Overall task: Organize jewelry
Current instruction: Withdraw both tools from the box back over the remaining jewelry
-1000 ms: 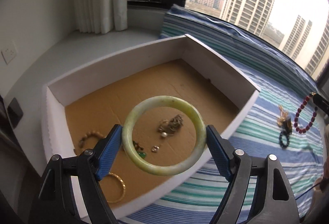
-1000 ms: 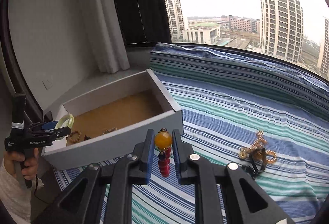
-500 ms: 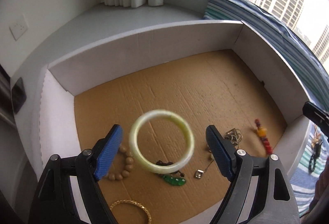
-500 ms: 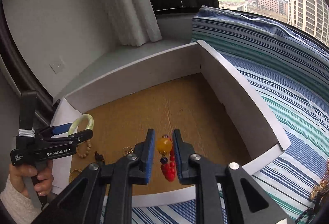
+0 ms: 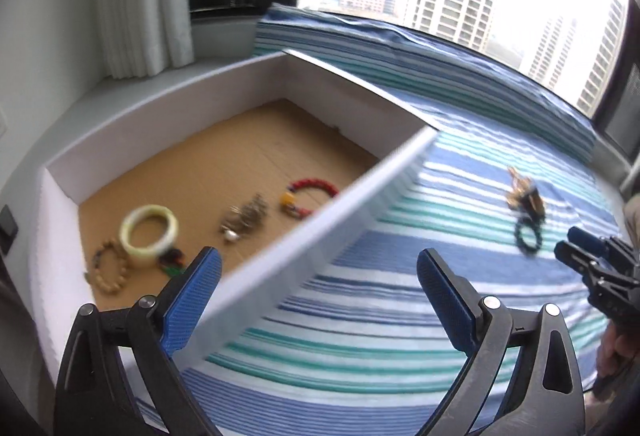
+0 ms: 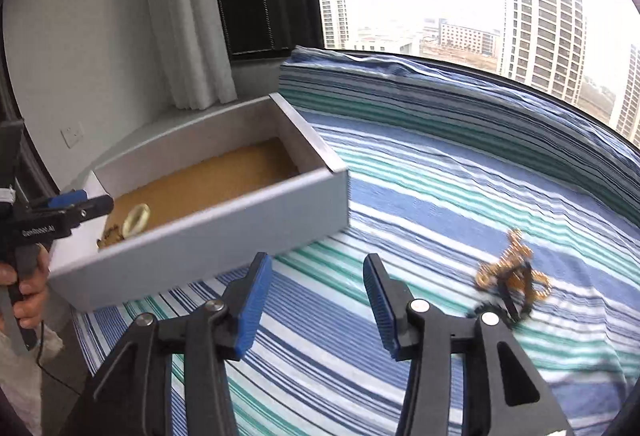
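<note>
The tangled heap of gold chain with a dark cord and a dark green bead bracelet (image 6: 514, 278) is what remains outside the box, judging by how things lie. It sits on the blue, teal and white striped bedspread (image 6: 440, 196), well apart from the box and off to the right. From the right claw (image 6: 318, 302) it lies ahead and to the right, near; from the left claw (image 5: 320, 300) it is farther off, up and to the right (image 5: 526, 212), with the right claw's hand between. So the right hand is the nearer one for this pick. The heap has no clear long axis: the gold part spreads upward, and the dark bead ring lies on its near side.

Both claws stand open and empty; their jaws have just been opening, and nothing is between the blue pads.

The shallow white-walled box with a brown cardboard floor (image 5: 328, 92) already holds the pale green jade bangle (image 5: 149, 234), a red bead bracelet with an amber bead (image 5: 308, 196), a silvery chain cluster (image 5: 244, 218) and a tan wooden bead bracelet (image 5: 109, 268), all along its near-left part. The far half of the floor is bare. The left claw hangs over the box's near wall (image 5: 304, 244), which any return trip must clear. The bedspread around the heap is flat, leaving approach room on all sides.
</note>
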### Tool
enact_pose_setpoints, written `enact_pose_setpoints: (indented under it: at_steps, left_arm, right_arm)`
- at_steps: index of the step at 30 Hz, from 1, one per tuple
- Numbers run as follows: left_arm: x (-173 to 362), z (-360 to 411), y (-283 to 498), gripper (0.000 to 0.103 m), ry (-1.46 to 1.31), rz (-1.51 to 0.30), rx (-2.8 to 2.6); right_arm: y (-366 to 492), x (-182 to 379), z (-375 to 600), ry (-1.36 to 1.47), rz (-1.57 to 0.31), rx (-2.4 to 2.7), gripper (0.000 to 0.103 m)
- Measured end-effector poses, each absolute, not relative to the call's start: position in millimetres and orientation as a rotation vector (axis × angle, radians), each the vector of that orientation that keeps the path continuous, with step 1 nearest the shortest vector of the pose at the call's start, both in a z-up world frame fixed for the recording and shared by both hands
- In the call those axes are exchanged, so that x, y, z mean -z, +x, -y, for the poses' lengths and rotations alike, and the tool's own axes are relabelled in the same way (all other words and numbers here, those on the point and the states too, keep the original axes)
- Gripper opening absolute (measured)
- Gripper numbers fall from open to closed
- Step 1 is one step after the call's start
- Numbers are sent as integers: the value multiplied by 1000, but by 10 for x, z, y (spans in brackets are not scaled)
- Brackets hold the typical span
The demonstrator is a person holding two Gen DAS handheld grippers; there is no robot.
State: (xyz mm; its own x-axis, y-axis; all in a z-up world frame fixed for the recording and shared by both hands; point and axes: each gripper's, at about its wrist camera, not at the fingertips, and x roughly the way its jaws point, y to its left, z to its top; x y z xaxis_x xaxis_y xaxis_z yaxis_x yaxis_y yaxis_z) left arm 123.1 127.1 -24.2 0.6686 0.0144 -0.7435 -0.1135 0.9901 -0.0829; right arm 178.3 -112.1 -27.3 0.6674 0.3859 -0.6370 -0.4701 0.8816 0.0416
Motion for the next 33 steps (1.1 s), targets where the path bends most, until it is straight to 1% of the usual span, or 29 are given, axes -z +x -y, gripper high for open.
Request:
enact_pose_setpoints:
  at_steps: [7,12,18,28,33]
  left_arm:
    - [838,-23,1104,98,-91,-983,151]
    - [1004,495,1018,98,1,-1019,211]
    - [1036,651,957,98,45,-1022,218]
    - [1136,734,1016,98,57,-1043,209]
    - [1227,751,1067,98,61,-1084,208]
  right_arm:
    - [1194,1015,2386,-40,-795,-180,48]
    - [929,1381,2970,2,-845,-17,48]
    - [832,1388,3219,20,-833,37,48]
    - [820,1304,3145,-13,-806,30,48]
    - [824,1304,3148,-25,-803,45,48]
